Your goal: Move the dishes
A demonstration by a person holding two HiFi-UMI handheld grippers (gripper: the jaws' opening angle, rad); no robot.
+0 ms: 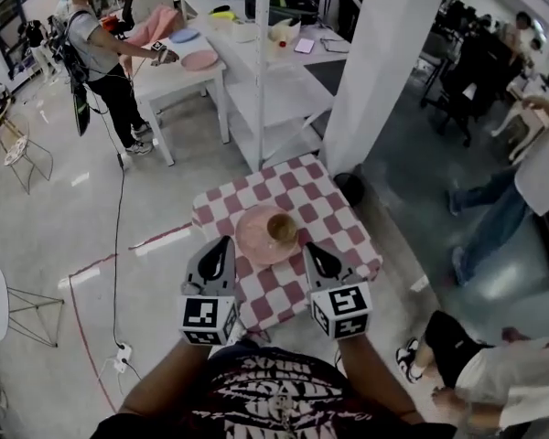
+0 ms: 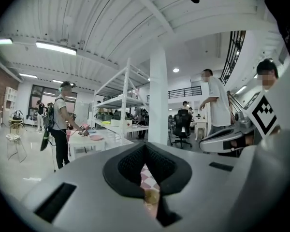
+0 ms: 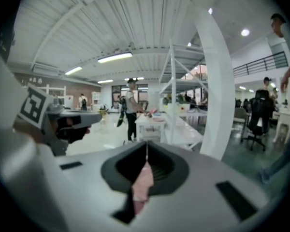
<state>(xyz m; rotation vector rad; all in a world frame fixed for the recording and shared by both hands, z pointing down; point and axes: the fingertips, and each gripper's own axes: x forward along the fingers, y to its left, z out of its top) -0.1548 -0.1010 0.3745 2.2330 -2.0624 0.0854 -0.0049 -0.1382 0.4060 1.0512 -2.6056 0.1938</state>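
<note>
Pink plate (image 1: 254, 241) w/ a tan cup (image 1: 281, 228) on it is sitting approx. mid-table on the checkered cloth (image 1: 322, 190). Left gripper (image 1: 224, 243) & right gripper (image 1: 307, 249) are hovering just beside the plate's near rim, one on either side. Both are keeping jaws pressed together w/ nothing between them.

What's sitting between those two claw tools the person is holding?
In the head view, the pink plate with a small cup on it lies between the left gripper and the right gripper, on the checkered table.
</note>
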